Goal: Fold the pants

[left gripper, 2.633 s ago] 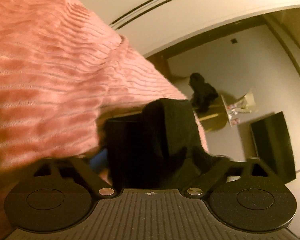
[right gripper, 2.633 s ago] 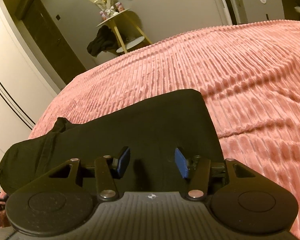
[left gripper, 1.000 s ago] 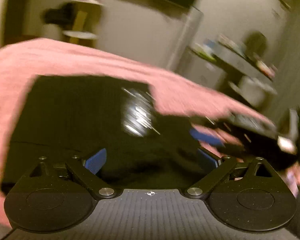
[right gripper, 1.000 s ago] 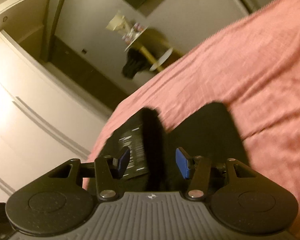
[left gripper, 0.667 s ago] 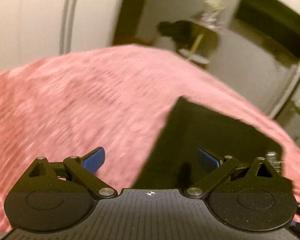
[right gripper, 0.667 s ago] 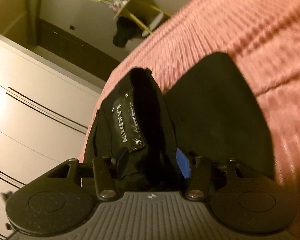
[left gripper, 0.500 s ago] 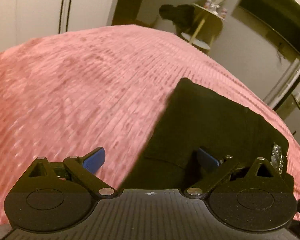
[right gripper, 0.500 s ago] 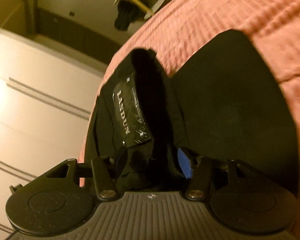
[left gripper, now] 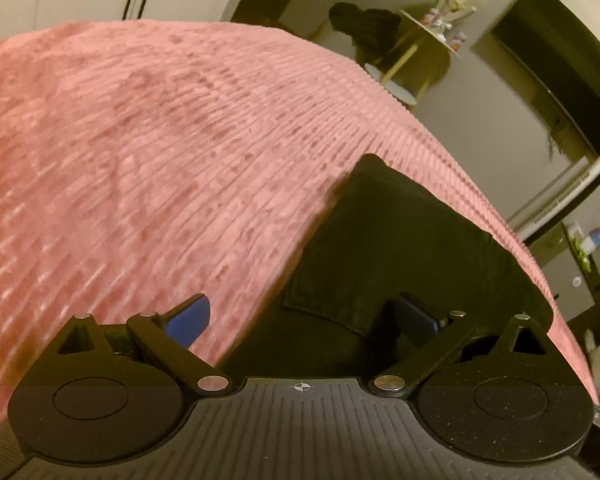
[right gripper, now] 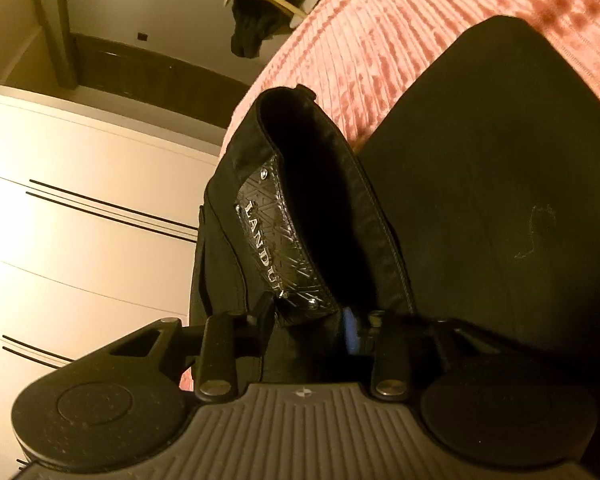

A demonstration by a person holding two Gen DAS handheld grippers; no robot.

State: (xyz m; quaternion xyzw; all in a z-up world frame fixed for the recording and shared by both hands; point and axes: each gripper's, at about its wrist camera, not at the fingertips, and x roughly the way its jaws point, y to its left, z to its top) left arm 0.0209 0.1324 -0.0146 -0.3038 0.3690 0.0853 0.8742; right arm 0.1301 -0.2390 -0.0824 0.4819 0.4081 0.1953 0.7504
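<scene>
Black pants (left gripper: 412, 240) lie folded on a pink ribbed bedspread (left gripper: 160, 152). In the left wrist view my left gripper (left gripper: 300, 320) is open, its blue pads wide apart over the near left edge of the pants, holding nothing. In the right wrist view the pants (right gripper: 500, 184) fill the right side, and the waistband with a shiny "LANDUN" label (right gripper: 278, 240) stands raised. My right gripper (right gripper: 310, 328) has its jaws close together around the waistband fabric just below the label.
A white wardrobe (right gripper: 80, 220) stands beside the bed. A small yellow side table (left gripper: 416, 52) with a dark garment (left gripper: 364, 24) draped on it stands past the bed's far end. A dark screen (left gripper: 560, 76) hangs on the wall.
My right gripper has moved in on the raised waistband and its jaws have narrowed onto it. My left gripper stays open and has edged closer to the pants' left edge.
</scene>
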